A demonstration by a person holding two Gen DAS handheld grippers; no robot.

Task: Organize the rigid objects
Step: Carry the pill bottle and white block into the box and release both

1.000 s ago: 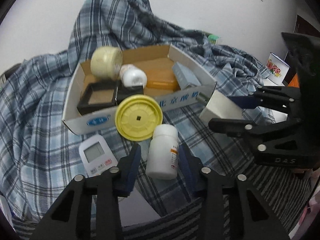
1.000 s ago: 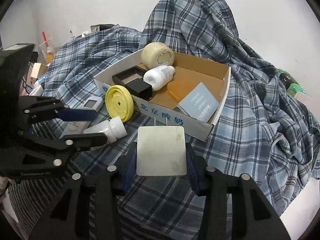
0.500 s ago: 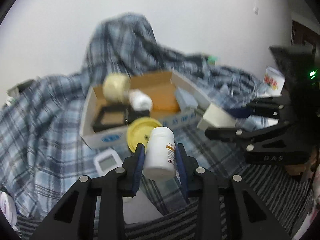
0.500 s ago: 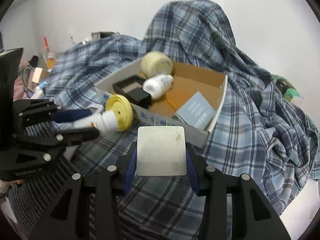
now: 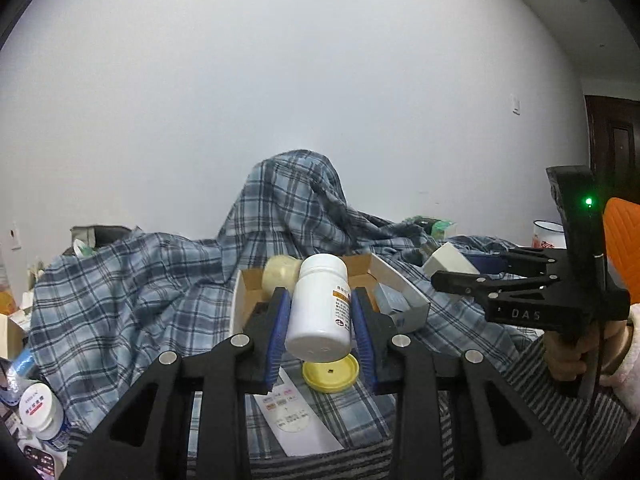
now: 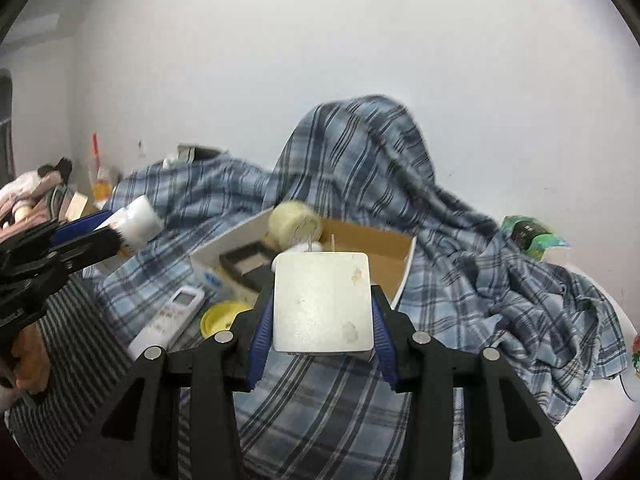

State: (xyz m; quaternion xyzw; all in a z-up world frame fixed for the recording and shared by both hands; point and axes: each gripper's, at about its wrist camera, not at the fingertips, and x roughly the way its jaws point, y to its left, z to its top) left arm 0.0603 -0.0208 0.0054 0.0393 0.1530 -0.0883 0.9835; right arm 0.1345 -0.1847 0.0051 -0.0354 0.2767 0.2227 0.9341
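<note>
- Left gripper [image 5: 320, 322]: jaws closed on the white bottle [image 5: 320, 308], held clear above the plaid cloth [image 5: 132, 292], in front of the cardboard box [image 5: 404, 280] — judged staged for dropping in.
- Right gripper [image 6: 320, 312]: jaws clamped on the flat white plug block [image 6: 322, 302], prongs toward the box, raised off the cloth.
- Yellow lid [image 5: 330, 372] and remote [image 6: 172, 316] are left on the cloth by the box's near edge.

White pill bottle [image 5: 319, 307] w/ label, upright, aloft; white square plug adapter [image 6: 322, 307], prongs fwd, aloft.
</note>
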